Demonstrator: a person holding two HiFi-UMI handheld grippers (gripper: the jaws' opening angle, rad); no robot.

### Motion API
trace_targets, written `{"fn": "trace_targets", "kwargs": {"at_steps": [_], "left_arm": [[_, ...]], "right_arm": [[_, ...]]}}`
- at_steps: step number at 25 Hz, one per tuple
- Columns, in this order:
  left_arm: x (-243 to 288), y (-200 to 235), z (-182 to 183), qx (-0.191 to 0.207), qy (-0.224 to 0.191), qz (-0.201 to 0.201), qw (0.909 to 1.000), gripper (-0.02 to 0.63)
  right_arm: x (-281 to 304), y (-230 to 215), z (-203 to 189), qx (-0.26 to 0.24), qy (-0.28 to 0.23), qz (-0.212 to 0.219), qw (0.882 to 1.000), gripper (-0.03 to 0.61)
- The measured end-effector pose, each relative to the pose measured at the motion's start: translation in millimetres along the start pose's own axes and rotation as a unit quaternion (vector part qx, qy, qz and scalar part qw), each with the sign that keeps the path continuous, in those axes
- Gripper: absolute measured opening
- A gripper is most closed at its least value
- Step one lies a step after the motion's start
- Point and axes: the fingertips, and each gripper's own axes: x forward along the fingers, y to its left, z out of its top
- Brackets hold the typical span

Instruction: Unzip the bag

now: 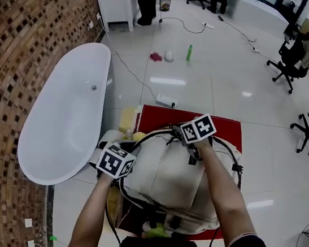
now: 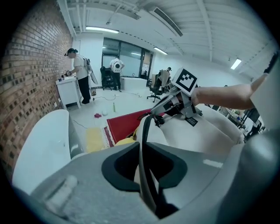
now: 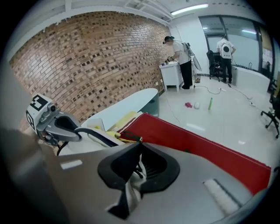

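Note:
A cream backpack (image 1: 172, 177) with black trim lies on a red mat (image 1: 161, 115). At its left side my left gripper (image 1: 126, 162) is shut on the bag's black band (image 2: 144, 131), which runs between the jaws (image 2: 142, 168) and arcs up toward the other gripper. My right gripper (image 1: 177, 133) sits at the bag's top edge. In the right gripper view its jaws (image 3: 133, 168) are shut on a white tab with black cord that belongs to the bag (image 3: 65, 140). Each gripper shows in the other's view.
A white bathtub (image 1: 64, 119) lies left of the mat along a brick wall (image 1: 17, 44). A yellow cloth (image 1: 126, 119) sits by the bag's far-left corner. On the floor beyond are a power strip (image 1: 166, 100) and a green bottle (image 1: 189, 52). Office chairs (image 1: 292, 59) stand right; people stand at the back.

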Motion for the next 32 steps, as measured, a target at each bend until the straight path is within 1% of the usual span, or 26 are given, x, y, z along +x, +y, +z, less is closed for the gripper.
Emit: {"fn": "trace_targets", "kwargs": {"at_steps": [3, 4, 5, 6, 7, 8, 10, 11, 13, 14, 16, 17, 20, 23, 25, 29, 32], "left_arm": [[4, -1, -1, 0.018, -0.003, 0.027, 0.9995, 0.057], [3, -1, -3, 0.021, -0.001, 0.032, 0.9992, 0.068], [1, 0, -4, 0.021, 0.003, 0.035, 0.9992, 0.083], [-2, 0, -4, 0.019, 0.004, 0.035, 0.9992, 0.103], [-7, -1, -3, 0.017, 0.002, 0.037, 0.9992, 0.109], [-13, -3, 0, 0.015, -0.005, 0.041, 0.999, 0.109], [-28, -7, 11, 0.011, -0.032, 0.053, 0.998, 0.109], [-35, -11, 17, 0.01, -0.048, 0.056, 0.9972, 0.107], [-49, -26, 28, 0.015, -0.075, 0.049, 0.9959, 0.103], [-56, -35, 34, 0.02, -0.089, 0.041, 0.995, 0.087], [-69, -54, 46, 0.027, -0.123, 0.025, 0.9918, 0.002], [-74, -64, 52, 0.027, -0.139, 0.017, 0.9898, 0.002], [-90, -94, 66, 0.021, -0.186, -0.007, 0.9822, 0.002], [-106, -121, 78, 0.015, -0.233, -0.03, 0.9719, 0.002], [-114, -134, 84, 0.012, -0.256, -0.041, 0.9657, 0.002], [-126, -158, 96, 0.026, -0.285, -0.059, 0.9562, 0.002], [-133, -168, 101, 0.036, -0.297, -0.07, 0.9515, 0.002]], "right_arm": [[-11, -4, 2, -0.043, -0.012, -0.047, 0.998, 0.042], [-19, -5, 5, -0.051, -0.02, -0.062, 0.997, 0.05], [-29, -4, 8, -0.055, -0.03, -0.07, 0.996, 0.072], [-41, 0, 13, -0.059, -0.044, -0.074, 0.995, 0.09], [-53, 6, 18, -0.066, -0.061, -0.073, 0.993, 0.095], [-66, 15, 23, -0.072, -0.083, -0.07, 0.991, 0.095], [-93, 40, 30, -0.084, -0.135, -0.061, 0.985, 0.094], [-108, 53, 33, -0.089, -0.165, -0.06, 0.98, 0.08], [-139, 81, 38, -0.098, -0.231, -0.068, 0.966, 0.017], [-154, 96, 39, -0.101, -0.261, -0.07, 0.957, 0.006], [-179, 123, 39, -0.105, -0.306, -0.068, 0.944, 0.006], [-189, 134, 37, -0.107, -0.32, -0.068, 0.939, 0.006], [-208, 160, 26, -0.106, -0.341, -0.071, 0.931, 0.006], [-217, 173, 12, -0.098, -0.351, -0.076, 0.928, 0.006], [-221, 178, 5, -0.09, -0.356, -0.078, 0.927, 0.006], [-231, 183, -7, -0.074, -0.369, -0.075, 0.923, 0.006], [-236, 189, -14, -0.069, -0.374, -0.067, 0.922, 0.006]]}}
